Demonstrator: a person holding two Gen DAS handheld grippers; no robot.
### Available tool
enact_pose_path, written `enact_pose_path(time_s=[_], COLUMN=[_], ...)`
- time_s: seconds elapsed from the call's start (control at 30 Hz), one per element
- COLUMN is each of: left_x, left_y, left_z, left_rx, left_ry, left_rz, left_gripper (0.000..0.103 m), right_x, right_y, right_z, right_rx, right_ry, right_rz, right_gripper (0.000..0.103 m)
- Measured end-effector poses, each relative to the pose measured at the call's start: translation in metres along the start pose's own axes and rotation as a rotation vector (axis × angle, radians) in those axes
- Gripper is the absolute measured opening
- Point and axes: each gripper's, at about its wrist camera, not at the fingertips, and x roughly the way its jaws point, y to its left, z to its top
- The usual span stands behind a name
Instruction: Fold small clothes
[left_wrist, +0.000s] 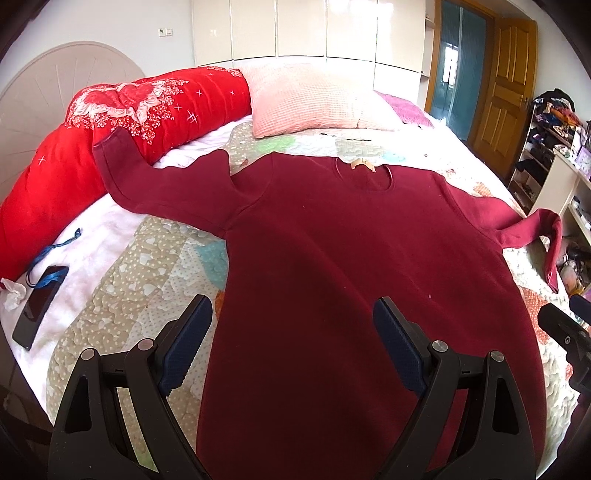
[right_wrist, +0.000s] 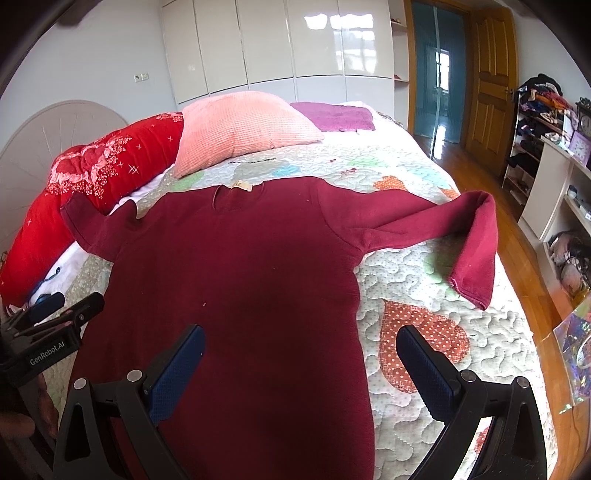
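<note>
**Inspector:** Bedroom. Quilted bedspread over a bed, white wardrobe doors behind. At the far left, a phone with a blue lanyard, then a red bolster, then a pink pillow.

**Clerk:** And the garment?

**Inspector:** 1 maroon long-sleeved top, laid flat, neckline toward the pillow, hem toward the grippers. Its long axis runs straight away from both cameras. Left sleeve stretched out toward the bolster; right sleeve out to the side, its cuff end bent back toward the hem.

**Clerk:** Grippers?

**Inspector:** 2, both empty. Left gripper — jaws spread wide, poised above the top's left edge near the hem. Right gripper — jaws likewise spread, straddling the right edge, 1 finger over fabric, 1 over quilt. Whether either touches the cloth cannot be told.

**Clerk:** Bearing on the next move?

**Inspector:** In my judgement, no fold is begun. Each sleeve lies ahead and outward of its own-side gripper; the bent right cuff looks the nearer reach.
</note>
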Motion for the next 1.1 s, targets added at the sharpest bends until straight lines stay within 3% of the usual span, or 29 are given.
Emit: enact_pose_path(time_s=[0.7,1.1], left_x=[0.026,0.039], left_y=[-0.003,-0.003], left_z=[0.006,0.01], left_rx=[0.001,0.023], left_ry=[0.03,0.008], left_rz=[0.007,0.067], left_gripper=[0.089,0.089], right_x=[0.031,0.048], right_y=[0.012,0.017], right_z=[0.016,0.021], right_rx=[-0.004,-0.014], right_ry=[0.018,0.032], right_rz=[0.001,0.005], right_gripper=[0.103,0.103])
